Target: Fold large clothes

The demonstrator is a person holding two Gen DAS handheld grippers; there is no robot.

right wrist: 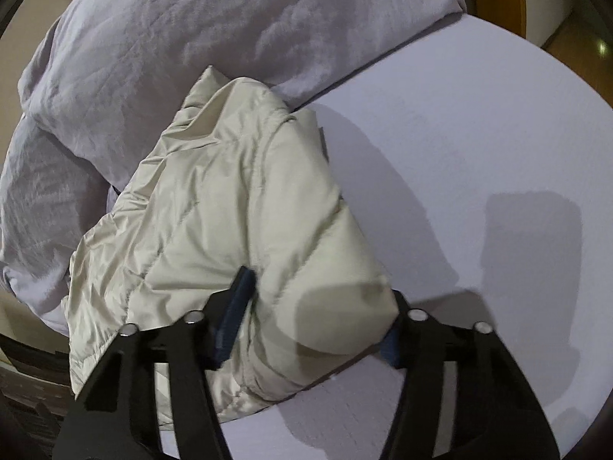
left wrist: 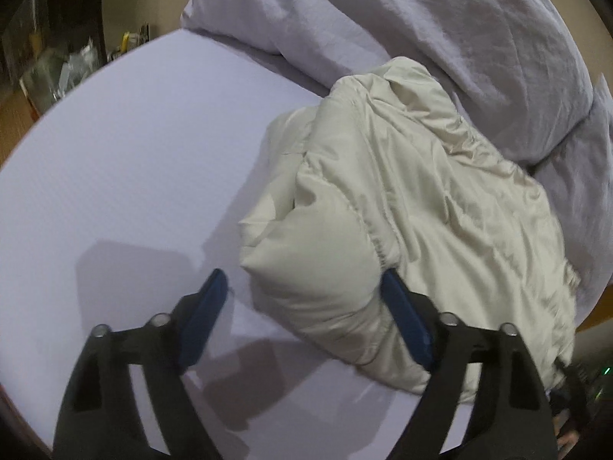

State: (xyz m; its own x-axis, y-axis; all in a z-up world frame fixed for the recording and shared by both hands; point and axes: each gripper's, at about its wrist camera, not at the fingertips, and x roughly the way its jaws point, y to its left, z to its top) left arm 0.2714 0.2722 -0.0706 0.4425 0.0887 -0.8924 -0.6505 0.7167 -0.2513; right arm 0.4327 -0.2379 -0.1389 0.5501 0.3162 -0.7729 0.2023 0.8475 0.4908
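Cream, puffy quilted jacket (left wrist: 402, 211) lies bundled on a smooth lilac bed sheet (left wrist: 134, 172) in the left wrist view, its far side against a rumpled pale-grey duvet (left wrist: 440, 38). The left gripper (left wrist: 302, 306) has its blue pads spread around a puffed corner of the jacket; only one pad touches the cloth. Bare sheet lies open to the left, up to the bed's edge. Clutter beyond that edge is too dark to identify.

From the right wrist, the right gripper (right wrist: 318, 306) pinches another padded corner between its blue pads, one pad half hidden by fabric. Open sheet (right wrist: 479, 134) stretches right toward a wooden floor (right wrist: 567, 38).
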